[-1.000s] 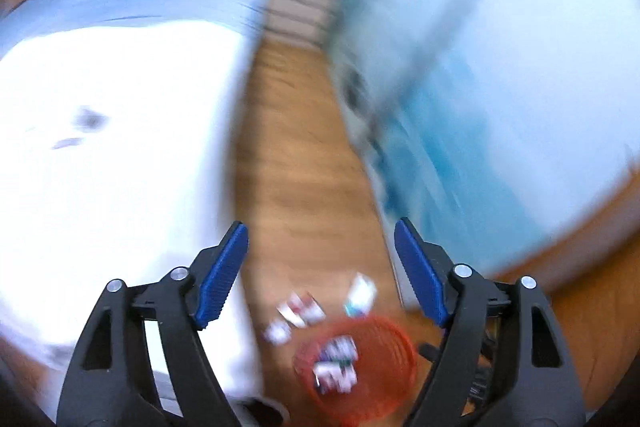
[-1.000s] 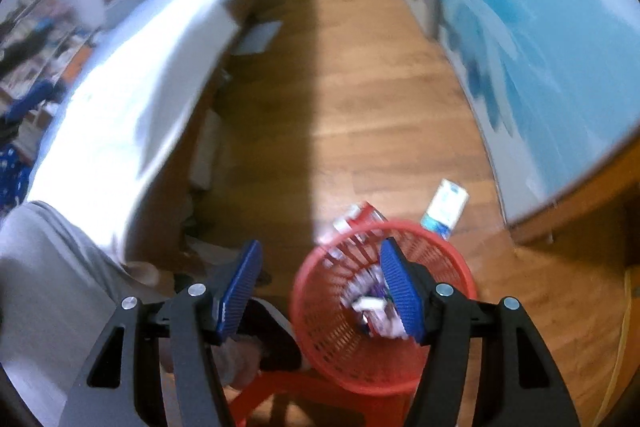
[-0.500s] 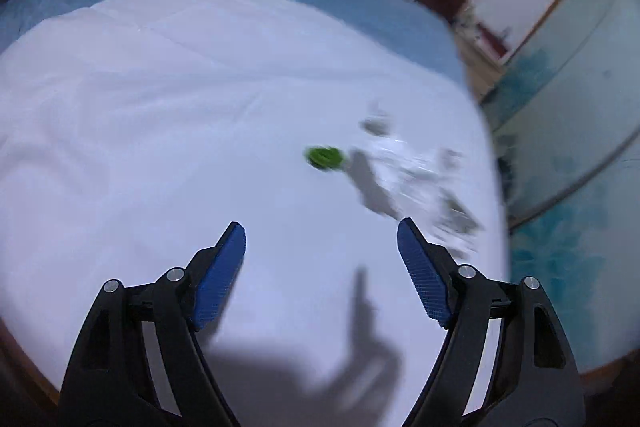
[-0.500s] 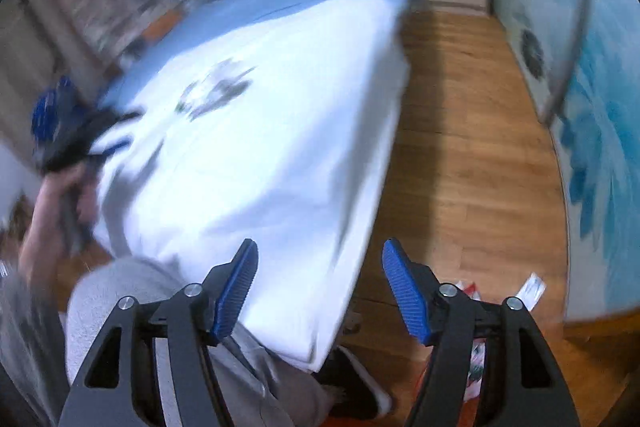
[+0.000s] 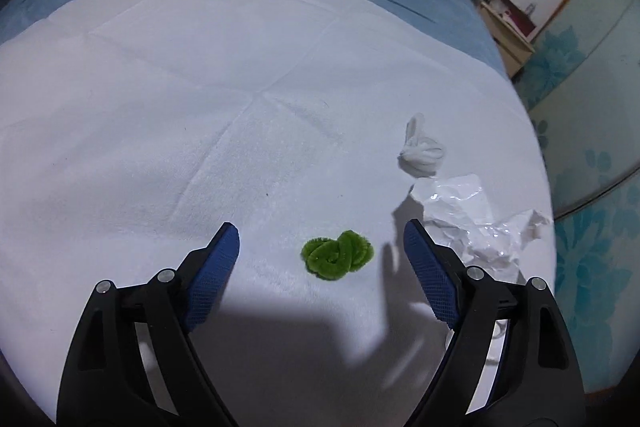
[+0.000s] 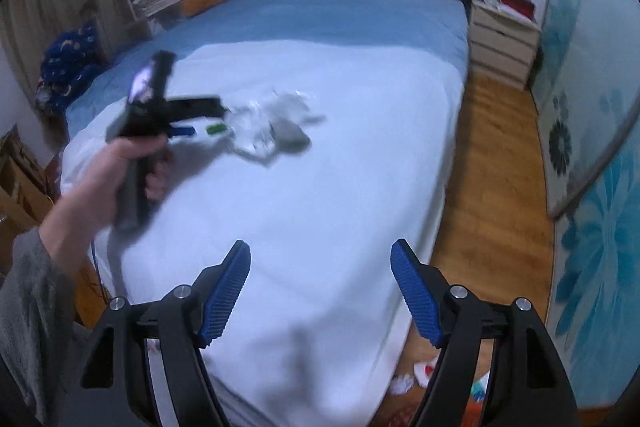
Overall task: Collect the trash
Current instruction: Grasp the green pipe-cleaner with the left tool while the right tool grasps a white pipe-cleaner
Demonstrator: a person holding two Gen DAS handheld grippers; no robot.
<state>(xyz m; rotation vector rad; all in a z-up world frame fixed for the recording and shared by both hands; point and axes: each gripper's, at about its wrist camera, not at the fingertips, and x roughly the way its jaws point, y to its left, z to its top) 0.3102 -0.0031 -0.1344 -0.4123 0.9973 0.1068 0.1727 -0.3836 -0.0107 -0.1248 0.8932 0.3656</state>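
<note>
Two tools over the bed's white sheet (image 5: 200,107), both spreading wider, nothing between the pads. Left tool (image 5: 322,245) just short of the green fuzzy coil (image 5: 338,254); beyond the coil, white tissue wad (image 5: 422,153) and crumpled plastic (image 5: 476,223). Right tool (image 6: 320,269) well back from the coil.

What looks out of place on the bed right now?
Three bits of litter lie on the white blanket: a coiled green fuzzy wire, a twisted white tissue and crumpled clear plastic wrap near the edge.
</note>
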